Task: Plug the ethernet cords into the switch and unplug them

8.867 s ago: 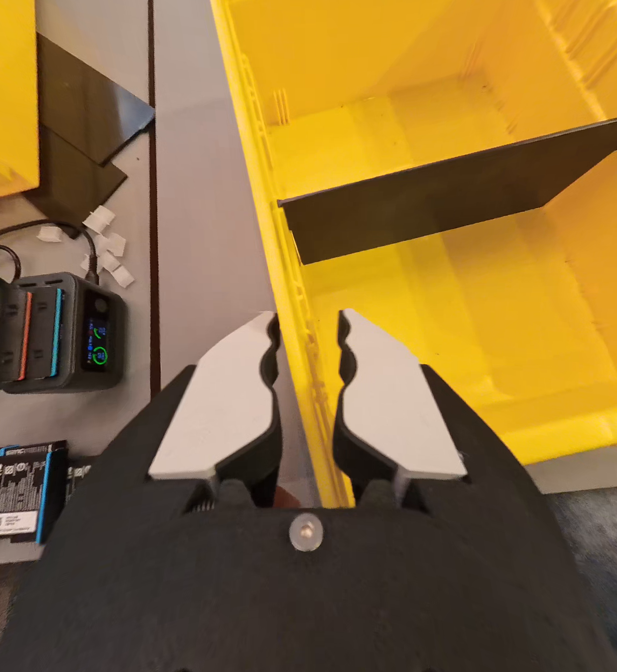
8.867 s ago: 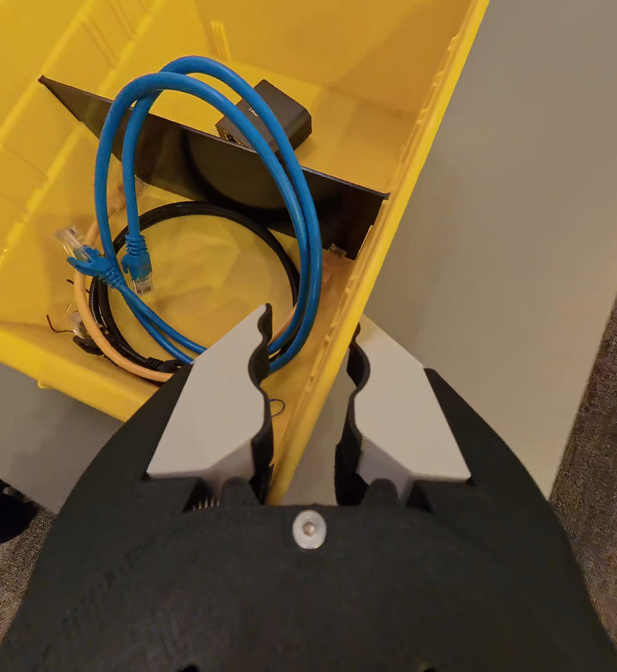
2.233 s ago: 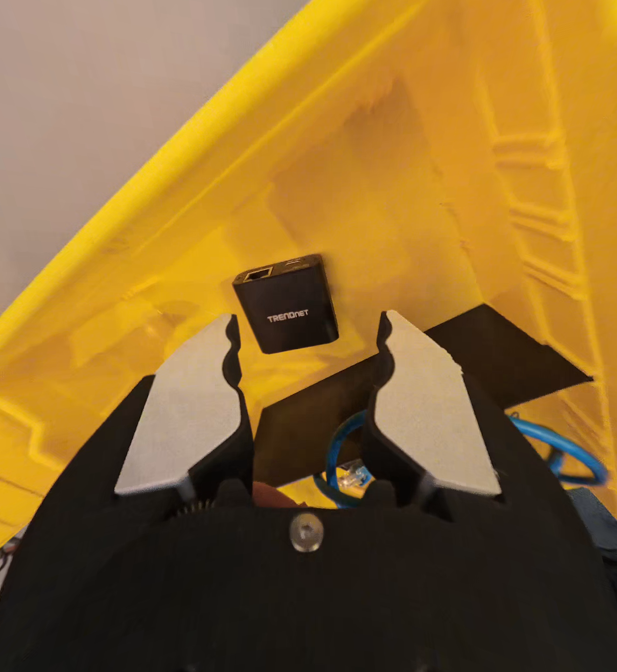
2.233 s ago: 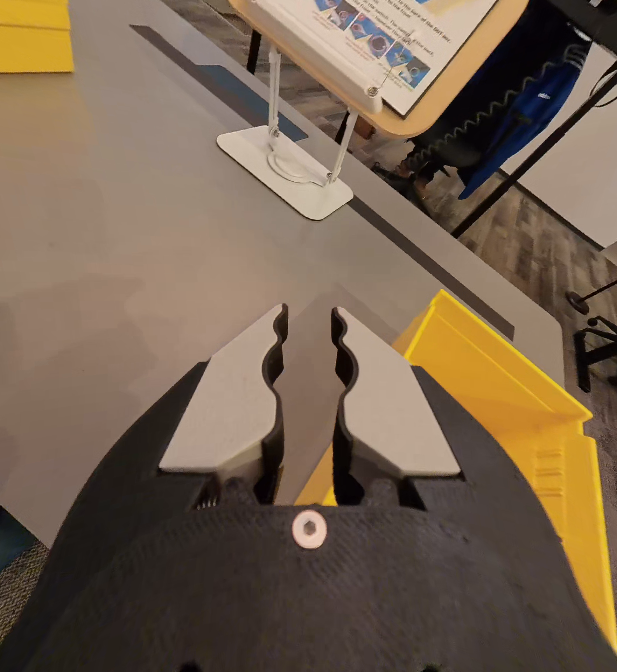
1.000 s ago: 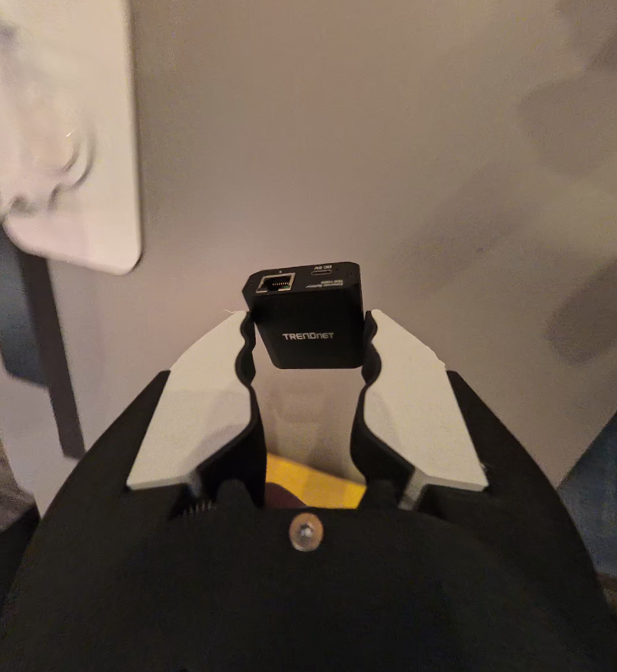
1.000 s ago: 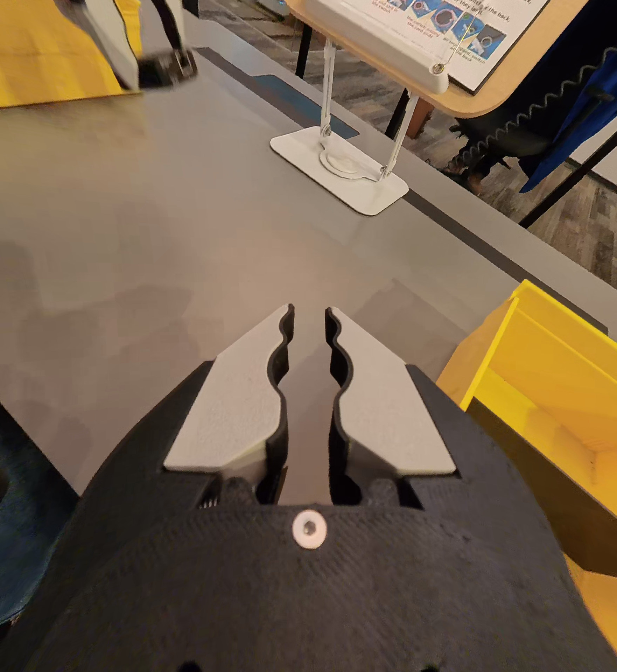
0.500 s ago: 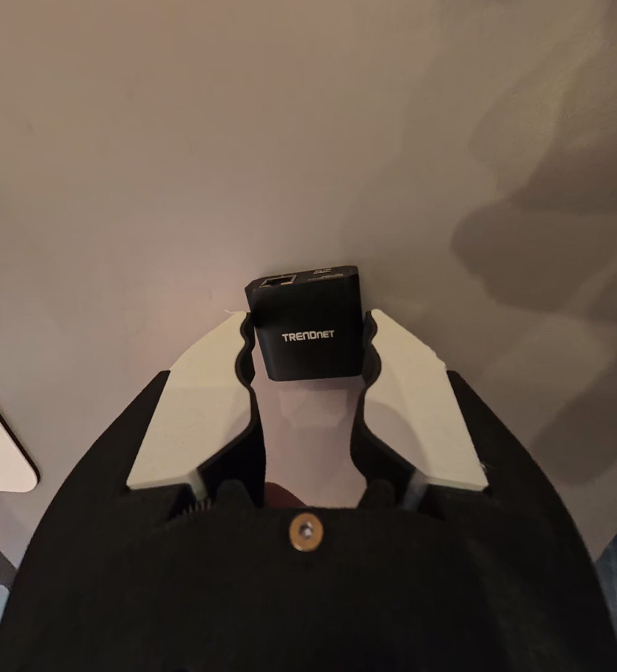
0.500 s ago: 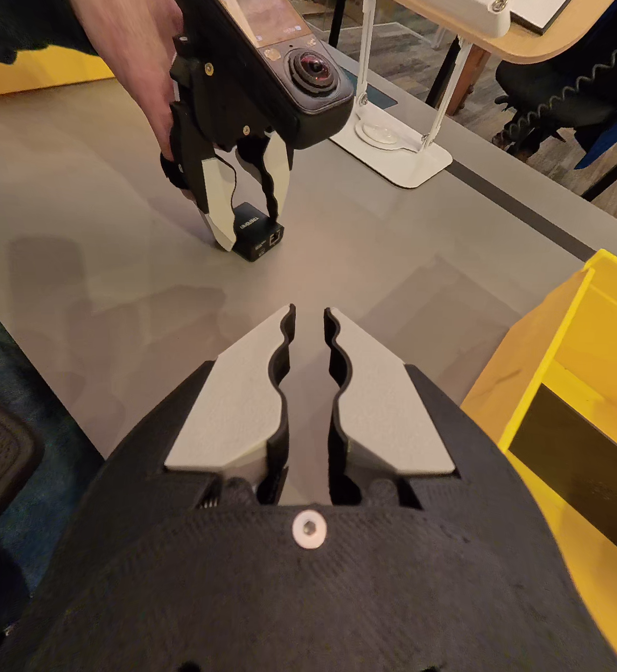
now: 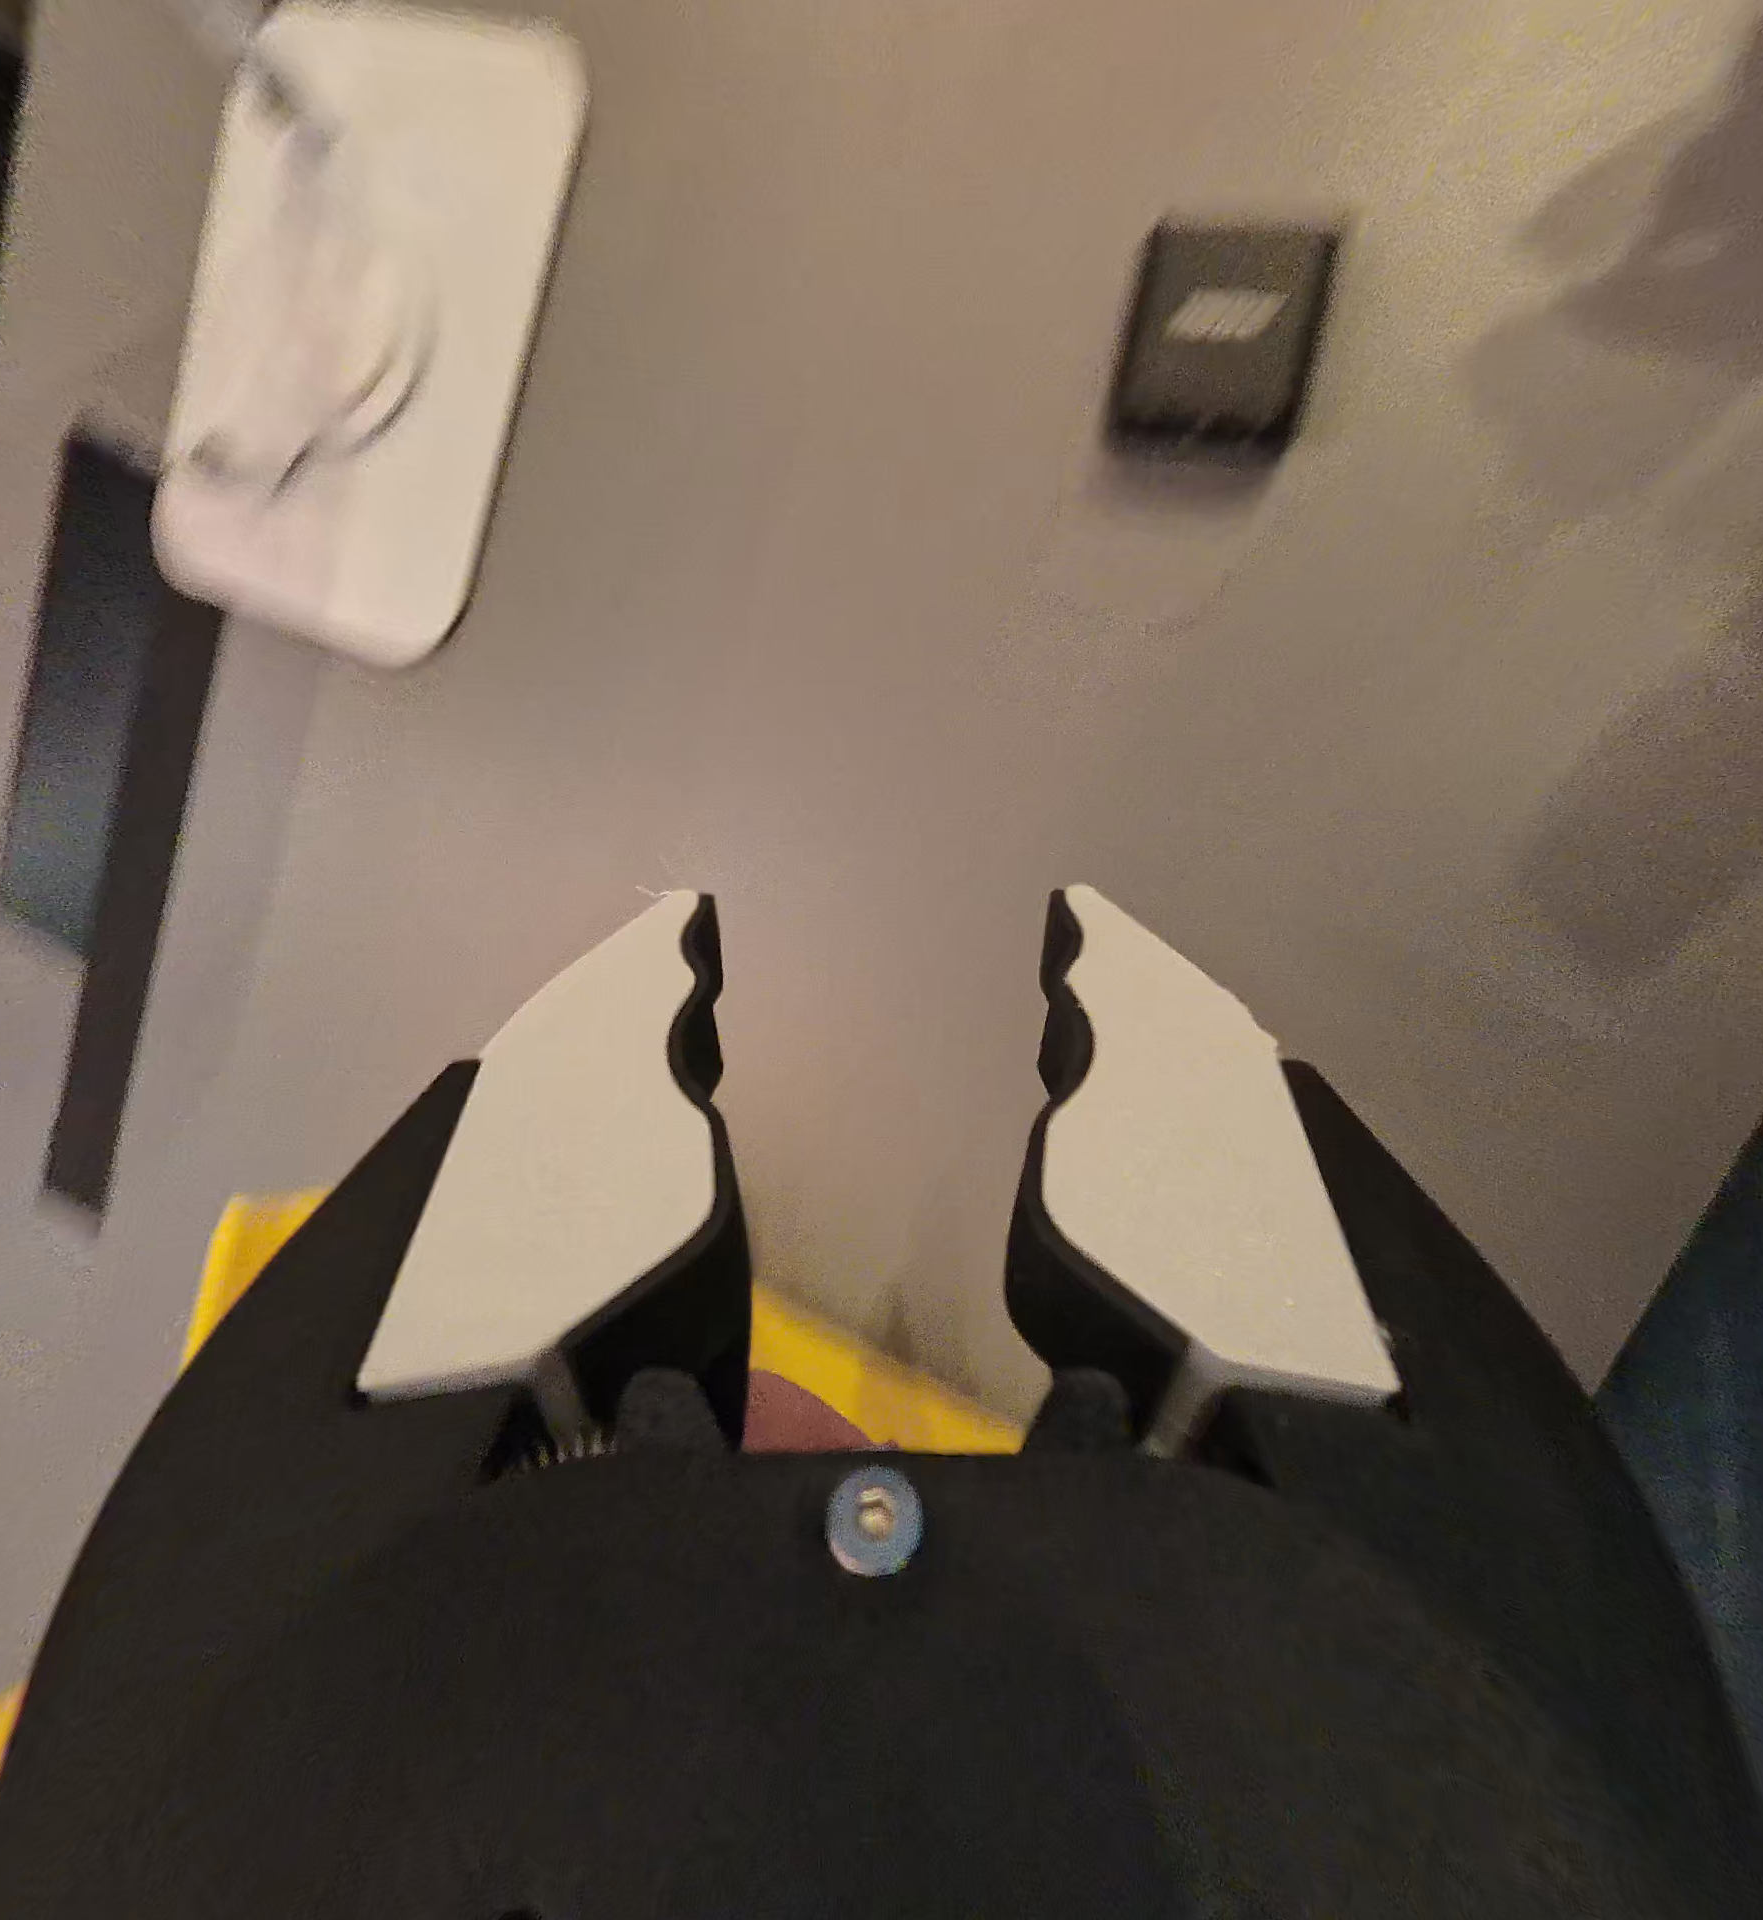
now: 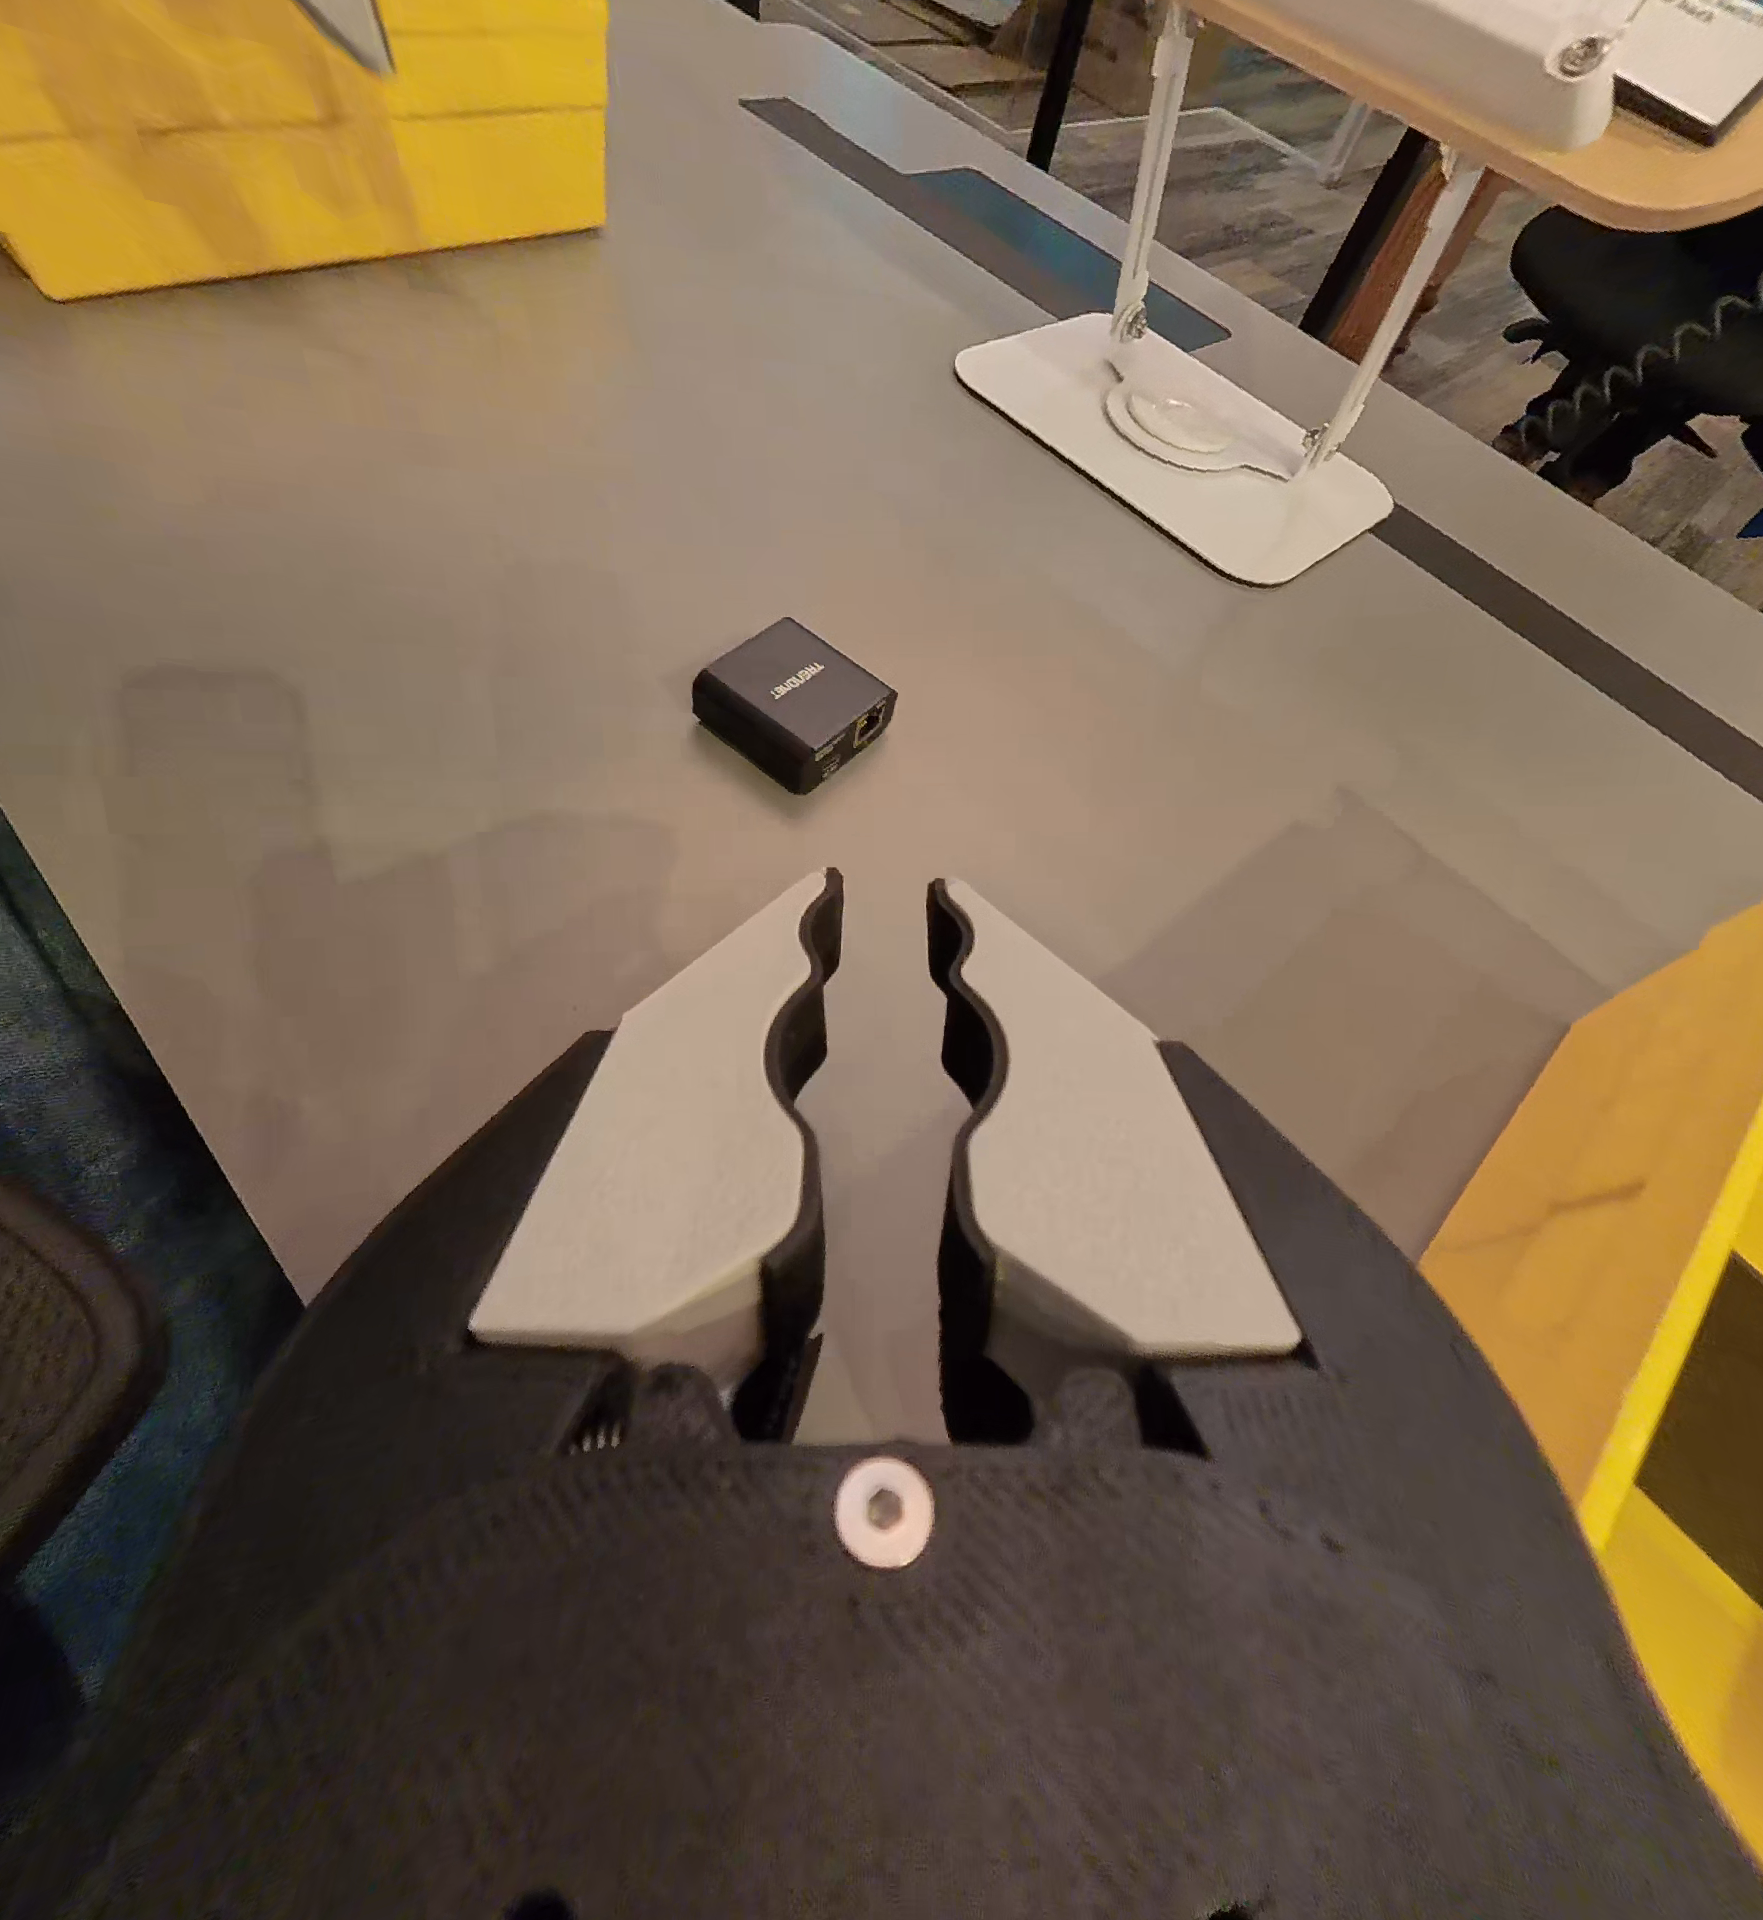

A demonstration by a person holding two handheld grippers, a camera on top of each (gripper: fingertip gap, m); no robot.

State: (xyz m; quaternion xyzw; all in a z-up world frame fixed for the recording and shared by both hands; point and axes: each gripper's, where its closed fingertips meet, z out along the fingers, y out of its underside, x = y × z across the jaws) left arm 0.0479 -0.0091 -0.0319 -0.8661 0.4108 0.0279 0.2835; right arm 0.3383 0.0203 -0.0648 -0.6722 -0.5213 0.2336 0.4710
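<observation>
The small black switch lies flat on the grey table, its port side facing right in the right wrist view. It also shows, blurred, in the left wrist view, far ahead of my left gripper, which is open and empty high above the table. My right gripper is empty, its jaws a narrow gap apart, hovering short of the switch. The tip of the left gripper's finger shows at the top left of the right wrist view. No ethernet cords are in view.
A yellow bin with a black divider stands at the right; its corner shows under my left gripper. Another yellow bin stands at the far left. A white stand base sits at the back. The right tips stand about 15 cm off the small black switch. Seen from the left wrist view as well.
My left gripper set the switch down on the table, opened and drew up and back from it. My right gripper stayed about where it was, jaws unchanged.
</observation>
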